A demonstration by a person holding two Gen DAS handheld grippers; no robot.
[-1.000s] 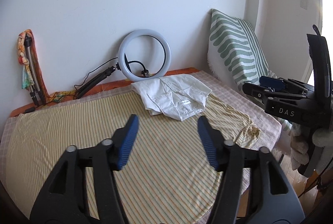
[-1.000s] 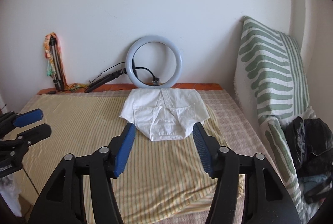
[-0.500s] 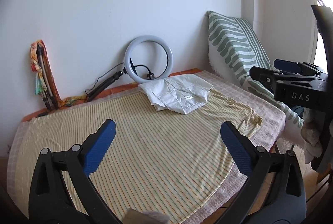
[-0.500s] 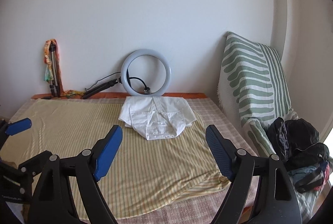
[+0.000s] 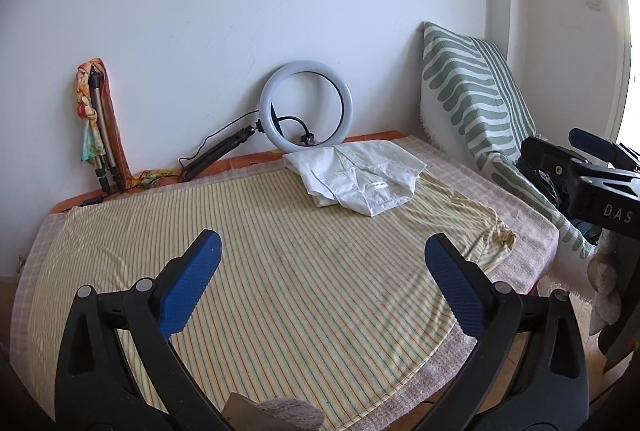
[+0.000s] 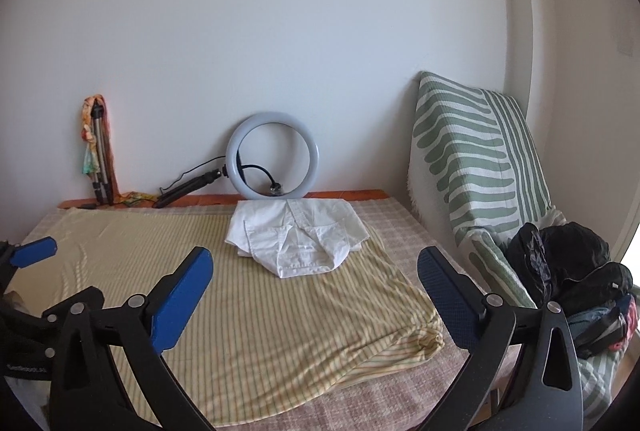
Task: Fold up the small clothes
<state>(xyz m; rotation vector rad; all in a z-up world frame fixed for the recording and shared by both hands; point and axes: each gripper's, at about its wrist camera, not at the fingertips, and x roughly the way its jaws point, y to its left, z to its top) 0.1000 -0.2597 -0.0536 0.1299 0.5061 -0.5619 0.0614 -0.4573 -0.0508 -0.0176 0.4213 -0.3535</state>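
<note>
A folded white shirt lies at the far side of the bed on a yellow striped sheet; it also shows in the right wrist view. My left gripper is open and empty, held back above the near half of the bed. My right gripper is open and empty, also well short of the shirt. The right gripper shows at the right edge of the left wrist view. The left gripper shows at the left edge of the right wrist view.
A ring light leans on the wall behind the shirt. A tripod wrapped in cloth stands at the back left. A green patterned cushion leans at the right, with dark bags beside it.
Both grippers have opened wide and pulled back from the shirt, away from the bed. The shirt has stayed in place.
</note>
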